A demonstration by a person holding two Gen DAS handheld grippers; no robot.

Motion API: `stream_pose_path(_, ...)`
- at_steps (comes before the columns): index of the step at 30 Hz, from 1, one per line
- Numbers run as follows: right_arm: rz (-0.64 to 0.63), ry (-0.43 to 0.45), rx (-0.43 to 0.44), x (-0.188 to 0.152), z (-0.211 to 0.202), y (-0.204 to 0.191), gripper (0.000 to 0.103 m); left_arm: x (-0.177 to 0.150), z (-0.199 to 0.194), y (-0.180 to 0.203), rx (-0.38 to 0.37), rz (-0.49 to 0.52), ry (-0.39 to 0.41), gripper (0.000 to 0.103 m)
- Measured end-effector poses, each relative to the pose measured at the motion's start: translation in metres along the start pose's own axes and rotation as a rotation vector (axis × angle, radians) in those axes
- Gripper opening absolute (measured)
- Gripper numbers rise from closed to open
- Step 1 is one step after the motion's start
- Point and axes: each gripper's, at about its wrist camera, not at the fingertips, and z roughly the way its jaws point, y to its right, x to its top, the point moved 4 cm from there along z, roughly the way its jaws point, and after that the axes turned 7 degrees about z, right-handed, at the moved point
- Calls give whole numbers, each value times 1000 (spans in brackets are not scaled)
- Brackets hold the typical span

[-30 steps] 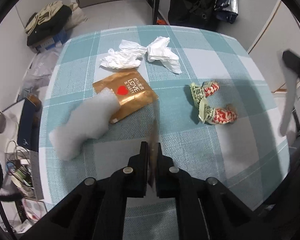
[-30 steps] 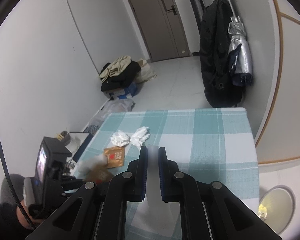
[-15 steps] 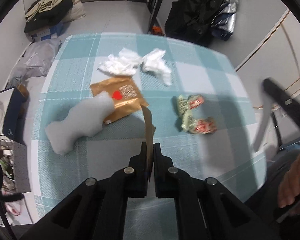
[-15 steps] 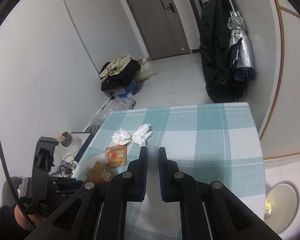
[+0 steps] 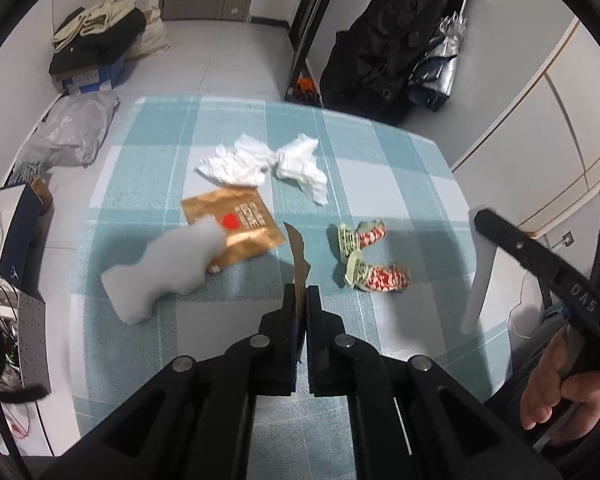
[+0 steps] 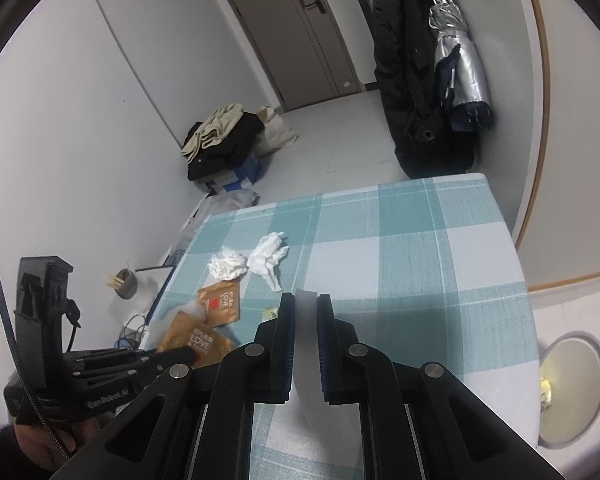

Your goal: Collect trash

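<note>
Low at the right edge of the right wrist view, a round bin (image 6: 571,388) on the floor holds some scraps. Centre frame, the checked worktop (image 5: 380,184) carries tissues (image 5: 260,162), a gold packet (image 5: 244,228), foam (image 5: 164,268) and two wrappers (image 5: 370,256). Left gripper (image 5: 299,300) is pressed together, pinching a gold wrapper (image 5: 298,268) above the cloth. Right gripper (image 6: 306,320) clamps a white strip (image 6: 306,344).

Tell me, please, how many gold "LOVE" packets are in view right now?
2. One gold packet lies flat on the checked tablecloth, partly under a white foam piece. The other gold packet is pinched edge-on in the left hand-held gripper.
</note>
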Motion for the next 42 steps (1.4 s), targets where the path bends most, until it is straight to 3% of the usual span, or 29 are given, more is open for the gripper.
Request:
stream_pose_path(10, -5, -11, -3, -7, 1, -7, 10, 3, -14, -3, -51, -2, 20, 0)
stream_pose_path(14, -24, -5, 1, -9, 2, -17, 10, 7, -31, -4, 4, 31, 59, 0)
stream_pose_path(23, -15, 2, -1, -9, 1, -23, 9, 13, -57, -12, -29, 2, 134, 0)
stream_pose_path(25, -18, 6, 8, -8, -3, -26, 9, 17, -61, -10, 15, 30, 158, 0)
stream_pose_path(27, -33, 13, -2, -5, -6, -27, 9, 20, -63, -6, 15, 45, 167, 0)
stream_pose_path(42, 52, 133, 114, 37, -80, -25, 9, 35, -72, 45, -8, 142, 174, 0)
